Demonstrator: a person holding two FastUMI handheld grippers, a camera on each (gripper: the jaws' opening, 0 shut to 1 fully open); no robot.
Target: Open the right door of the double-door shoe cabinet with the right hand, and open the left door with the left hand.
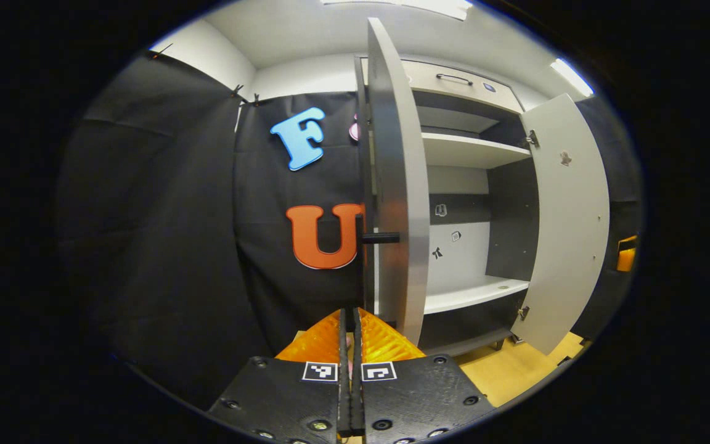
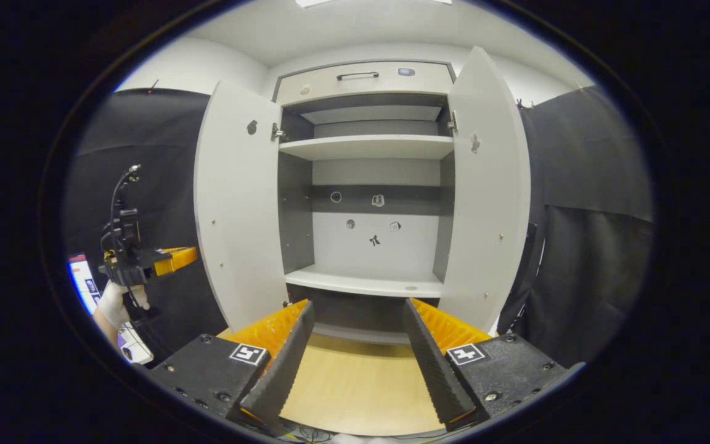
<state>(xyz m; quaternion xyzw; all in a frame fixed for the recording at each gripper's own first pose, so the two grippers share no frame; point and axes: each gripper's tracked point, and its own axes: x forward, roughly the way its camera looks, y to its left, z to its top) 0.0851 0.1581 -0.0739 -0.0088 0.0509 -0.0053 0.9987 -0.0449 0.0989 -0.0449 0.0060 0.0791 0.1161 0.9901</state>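
In the right gripper view the cabinet [image 2: 367,185] stands in the middle with both doors swung wide. Far to its left, the left gripper [image 2: 176,260] is held in a gloved hand [image 2: 114,303] and points toward the left door [image 2: 238,203], close to that door's outer face. The left door hangs open on the cabinet's left side and the right door [image 2: 487,185] on its right side. Between them the shelves [image 2: 367,147] lie bare, with a few small stickers [image 2: 378,200] on the back wall. A drawer [image 2: 361,77] with a handle sits across the cabinet's top. Below the cabinet, the right gripper [image 2: 358,357] has its fingers spread wide apart with nothing between them, over a wooden floor [image 2: 355,382].

In the left gripper view the left door [image 1: 395,185] is seen nearly edge-on just ahead, its dark handle [image 1: 381,237] sticking out from its outer face. The left gripper [image 1: 350,345] has its fingers pressed together, gripping nothing, just short of the door. The right door [image 1: 567,222] stands open farther right.
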